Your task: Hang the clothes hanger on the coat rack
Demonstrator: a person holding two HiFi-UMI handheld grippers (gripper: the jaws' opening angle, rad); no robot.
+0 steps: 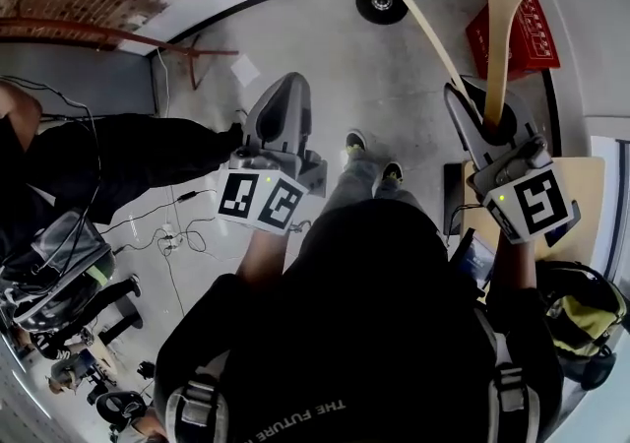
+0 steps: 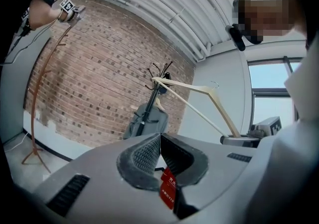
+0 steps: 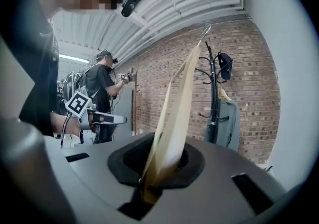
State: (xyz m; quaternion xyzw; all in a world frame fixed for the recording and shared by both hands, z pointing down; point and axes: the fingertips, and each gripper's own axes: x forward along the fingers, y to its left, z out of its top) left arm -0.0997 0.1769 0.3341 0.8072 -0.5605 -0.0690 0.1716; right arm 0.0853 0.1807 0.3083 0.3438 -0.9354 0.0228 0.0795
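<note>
Right gripper [image 3: 164,162]: jaws clamped on 1 end of the wooden clothes hanger [image 3: 180,98], whose long axis rises steeply up and forward from the pads, with the wire hook [image 3: 205,31] at the far top. Coat rack [image 3: 214,88]: upright by the brick wall [image 3: 254,68], ahead and to the right of the hook, well apart, carrying 1 cap [image 3: 225,63] and 1 grey garment [image 3: 227,126]. Left gripper [image 2: 158,144]: jaws together, empty. Judgement: the right hand must carry the hook rightward to a free peg.

The jaws of the right gripper [image 3: 159,164] clamp the wooden clothes hanger [image 3: 179,108], coat rack [image 3: 214,99] standing beyond
</note>
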